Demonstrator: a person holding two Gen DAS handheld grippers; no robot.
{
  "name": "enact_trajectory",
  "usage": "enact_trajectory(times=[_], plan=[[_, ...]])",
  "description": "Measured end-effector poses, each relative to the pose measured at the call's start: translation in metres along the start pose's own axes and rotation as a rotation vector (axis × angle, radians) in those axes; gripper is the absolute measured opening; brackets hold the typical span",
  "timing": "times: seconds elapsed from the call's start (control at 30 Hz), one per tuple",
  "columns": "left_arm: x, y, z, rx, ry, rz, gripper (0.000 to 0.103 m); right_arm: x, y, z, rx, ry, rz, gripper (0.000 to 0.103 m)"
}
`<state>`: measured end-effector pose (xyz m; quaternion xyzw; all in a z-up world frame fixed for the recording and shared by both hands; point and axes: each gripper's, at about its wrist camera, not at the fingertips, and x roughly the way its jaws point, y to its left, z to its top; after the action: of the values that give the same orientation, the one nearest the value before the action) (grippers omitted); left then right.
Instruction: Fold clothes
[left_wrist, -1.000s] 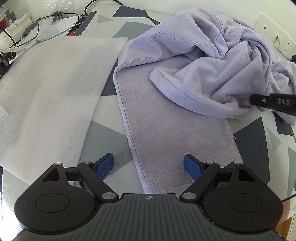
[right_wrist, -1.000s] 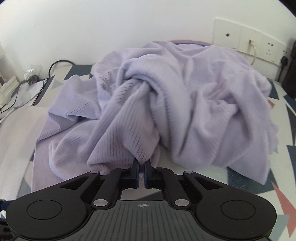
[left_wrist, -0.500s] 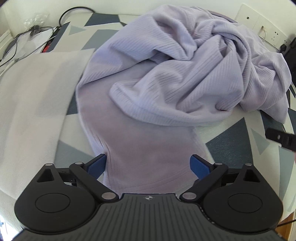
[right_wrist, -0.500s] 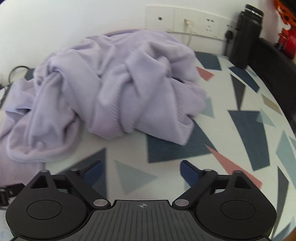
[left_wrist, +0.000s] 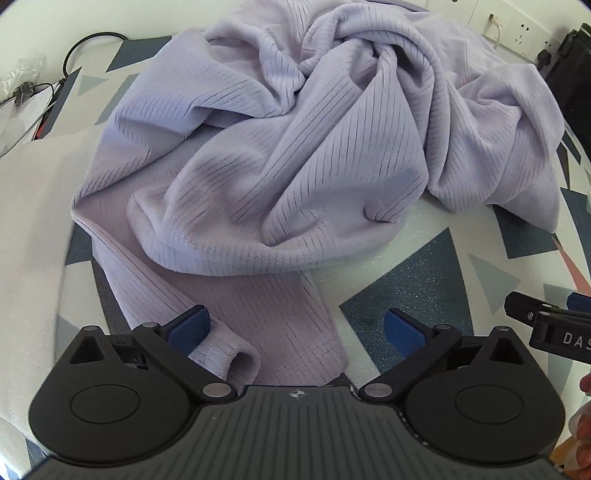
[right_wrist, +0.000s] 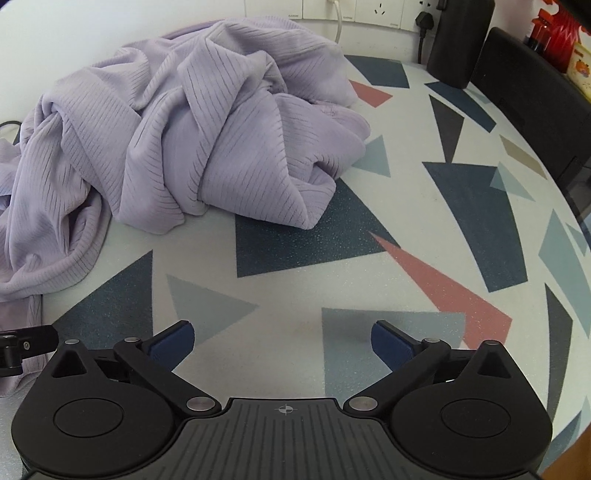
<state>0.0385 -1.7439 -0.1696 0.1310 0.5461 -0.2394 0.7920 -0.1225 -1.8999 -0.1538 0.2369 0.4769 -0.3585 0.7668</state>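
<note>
Because the soft ribbed lilac top is lying bunched up on the patterned table, both hand-held grippers, left & right, are opening wide, holding nothing, prob. seeking its hem.

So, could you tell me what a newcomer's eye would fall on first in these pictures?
First, the crumpled lilac garment heaped at the back of the table near the wall sockets, one flatter part trailing forward between the left gripper's opening fingers. Next, the table cover with its bold coloured triangles, bare under the right gripper.

Home: patterned tabletop, wall sockets
</note>
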Motion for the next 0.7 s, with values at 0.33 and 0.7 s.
enact_trajectory(times=[0.33, 0.7], plan=[[0.0028, -0.0013, -0.0043, 0.034, -0.006, 0.012, 0.103, 0.0087, 0.0047, -0.005, -0.014, 0.022, -0.01, 0.102], [0.0065, -0.0077, -0.0049, 0.077, 0.007, 0.052, 0.103, 0.0077, 0.0063, -0.0073, -0.003, 0.007, -0.015, 0.102]])
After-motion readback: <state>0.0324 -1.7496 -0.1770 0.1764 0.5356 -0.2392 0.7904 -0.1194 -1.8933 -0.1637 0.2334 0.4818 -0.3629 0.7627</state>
